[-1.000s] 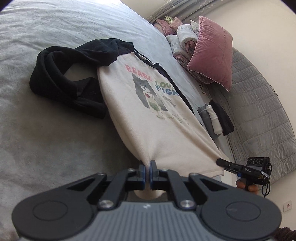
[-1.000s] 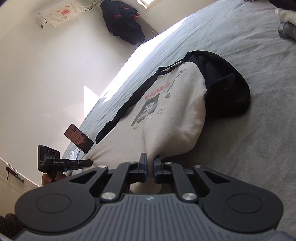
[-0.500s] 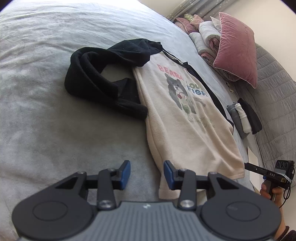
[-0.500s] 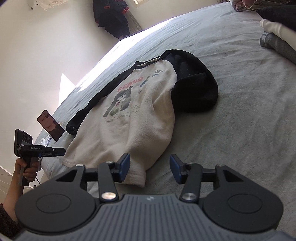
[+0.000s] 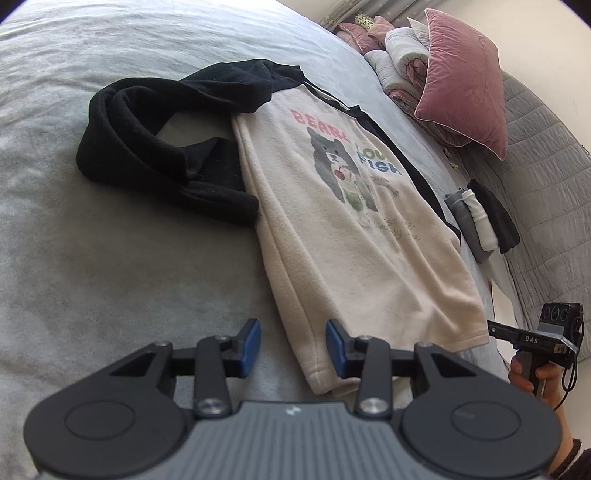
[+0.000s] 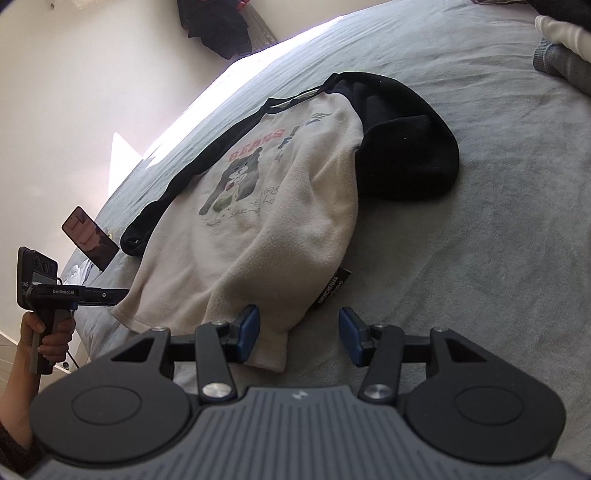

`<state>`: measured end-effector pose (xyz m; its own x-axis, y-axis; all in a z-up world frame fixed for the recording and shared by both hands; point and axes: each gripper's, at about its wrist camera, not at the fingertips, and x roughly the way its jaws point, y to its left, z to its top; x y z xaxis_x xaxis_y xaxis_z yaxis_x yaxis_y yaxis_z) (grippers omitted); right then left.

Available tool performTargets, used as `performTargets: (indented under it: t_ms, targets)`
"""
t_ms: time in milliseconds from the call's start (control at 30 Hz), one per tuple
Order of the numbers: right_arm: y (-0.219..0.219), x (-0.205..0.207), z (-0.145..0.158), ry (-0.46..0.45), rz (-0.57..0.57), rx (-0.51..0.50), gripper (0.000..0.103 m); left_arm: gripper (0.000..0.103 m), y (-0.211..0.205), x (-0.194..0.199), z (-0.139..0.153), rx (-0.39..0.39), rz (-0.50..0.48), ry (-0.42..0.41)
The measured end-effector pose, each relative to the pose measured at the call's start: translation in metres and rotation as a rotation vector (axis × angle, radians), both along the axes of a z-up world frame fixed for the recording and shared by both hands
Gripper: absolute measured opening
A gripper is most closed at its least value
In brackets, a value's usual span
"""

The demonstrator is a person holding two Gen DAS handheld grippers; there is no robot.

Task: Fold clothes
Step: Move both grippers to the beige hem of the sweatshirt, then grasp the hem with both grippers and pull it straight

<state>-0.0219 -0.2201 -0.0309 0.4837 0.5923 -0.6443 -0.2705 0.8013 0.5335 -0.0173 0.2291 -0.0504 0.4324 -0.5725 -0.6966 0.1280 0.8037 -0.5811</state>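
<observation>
A cream sweatshirt with a bear print and black sleeves lies flat on the grey bed. One black sleeve is bunched up at its left side. My left gripper is open just above the hem's left corner, and its pads touch no cloth. In the right wrist view the sweatshirt lies with its other black sleeve folded beside it. My right gripper is open over the hem's right corner, with the cloth loose below the left pad.
A pink pillow and rolled bedding sit at the head of the bed. Folded clothes lie beyond the sweatshirt. A phone leans near the bed's edge. Dark clothes hang on the far wall.
Both grippers were shut on the lifted hem a second ago. They have opened and let go, and the hem now rests flat on the bed.
</observation>
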Motion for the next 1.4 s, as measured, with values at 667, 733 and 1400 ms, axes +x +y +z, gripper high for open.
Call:
performTargets:
  t_ms: [667,733,1400]
  targets:
    - [0.042,0.022,-0.021,0.126,0.018,0.182,0.028,0.021,-0.024,0.009,-0.014,-0.089,0.076,0.044]
    - [0.044,0.02,-0.018,0.104,0.026,0.15,0.022,0.01,-0.021,0.009,-0.015,-0.083,0.082,0.055]
    - [-0.038,0.001,0.007,0.104,-0.28,-0.182,0.005,0.032,0.035,0.006,-0.019,-0.221,0.232,0.106]
